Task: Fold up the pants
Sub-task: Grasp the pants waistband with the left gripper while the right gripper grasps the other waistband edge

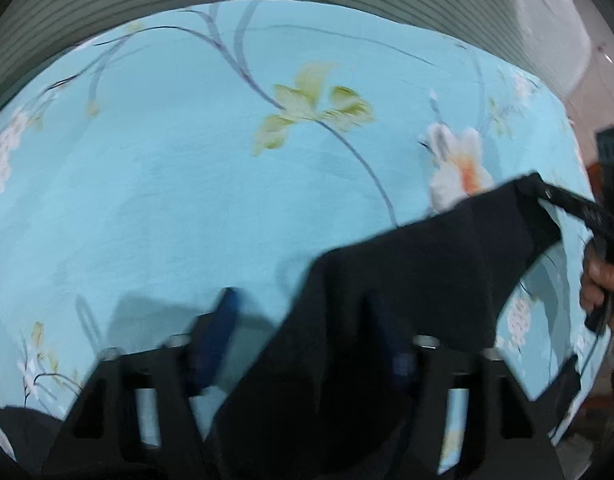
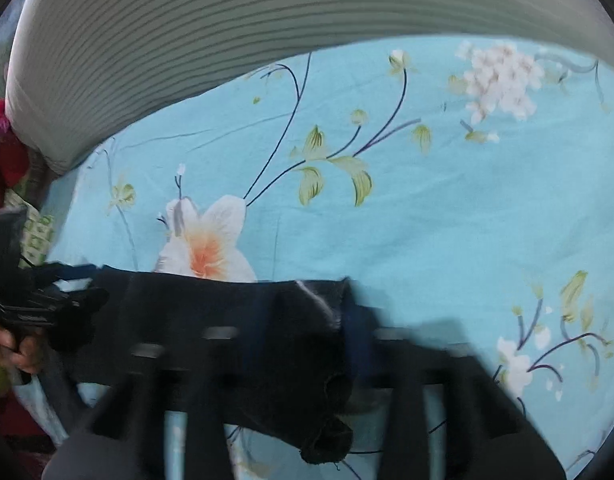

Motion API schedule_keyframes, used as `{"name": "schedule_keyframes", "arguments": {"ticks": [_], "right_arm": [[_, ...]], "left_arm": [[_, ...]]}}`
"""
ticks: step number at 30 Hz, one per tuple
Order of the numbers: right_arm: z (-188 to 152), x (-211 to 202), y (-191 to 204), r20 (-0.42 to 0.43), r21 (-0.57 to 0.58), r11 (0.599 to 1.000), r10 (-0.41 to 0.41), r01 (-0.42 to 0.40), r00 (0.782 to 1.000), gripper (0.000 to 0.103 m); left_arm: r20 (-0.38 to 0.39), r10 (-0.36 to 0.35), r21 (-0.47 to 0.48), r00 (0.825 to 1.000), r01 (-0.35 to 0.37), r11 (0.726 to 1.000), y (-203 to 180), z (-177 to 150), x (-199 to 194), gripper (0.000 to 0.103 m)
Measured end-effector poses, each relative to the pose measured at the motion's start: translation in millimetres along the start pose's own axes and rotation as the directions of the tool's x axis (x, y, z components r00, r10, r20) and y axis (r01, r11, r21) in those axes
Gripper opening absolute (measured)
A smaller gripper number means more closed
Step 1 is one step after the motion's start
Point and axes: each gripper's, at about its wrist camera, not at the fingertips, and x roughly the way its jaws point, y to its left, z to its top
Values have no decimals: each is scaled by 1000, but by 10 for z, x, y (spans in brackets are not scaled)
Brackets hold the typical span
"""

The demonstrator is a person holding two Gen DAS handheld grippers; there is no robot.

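Observation:
The dark navy pants (image 1: 427, 272) hang above a light blue floral bedsheet (image 1: 167, 180), stretched between my two grippers. In the left wrist view my left gripper (image 1: 307, 320) has its jaws apart. Its left blue pad (image 1: 223, 320) stands clear of the cloth, with sheet showing in the gap, while the pants drape over the right finger. My right gripper (image 2: 307, 320) is shut on a bunched edge of the pants (image 2: 187, 312); a loose end hangs below it. From the left view the right gripper (image 1: 543, 192) pinches the far corner. The left gripper (image 2: 79, 280) is blurred at the cloth's left end.
A grey striped cushion or rolled blanket (image 2: 227, 32) lies along the far edge of the bed. A person's hand (image 1: 599, 292) grips the right tool's handle, and another hand (image 2: 19, 348) holds the left one. Red and green fabric (image 2: 7, 152) sits at the far left.

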Motion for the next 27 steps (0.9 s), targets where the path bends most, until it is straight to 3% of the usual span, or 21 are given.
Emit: {"name": "schedule_keyframes", "arguments": {"ticks": [1,2,4,10,18,23,27], "right_arm": [[7,-20,-30,1,10,1000,18,-18,1000,9],[8,-55,-57,7,16,999,38,-38,999,9],[6,-151,-91,13,12,999,48,-48,999,9],[-15,-568,-97,58,-22,998,60,-58,997,8],[-328,-1041,-68,112,-60,996,67,-61,991,8],[-648,-1162,71,99,-100,994,60,-50,993,8],[-778,-1277,101,108,-101,993,65,-54,992,8]], "left_arm": [[-9,-22,11,1000,22,1000,-7,-20,-9,33],[-16,-39,25,999,39,999,-37,-30,-17,25],[4,-20,70,1000,20,997,-130,-63,-82,16],[57,-59,144,997,51,988,-308,-248,-420,6],[53,-115,228,992,100,969,-562,-721,-670,3],[74,-57,252,996,37,967,-657,-845,-695,5],[110,-34,258,993,5,966,-607,-647,-791,27]]}}
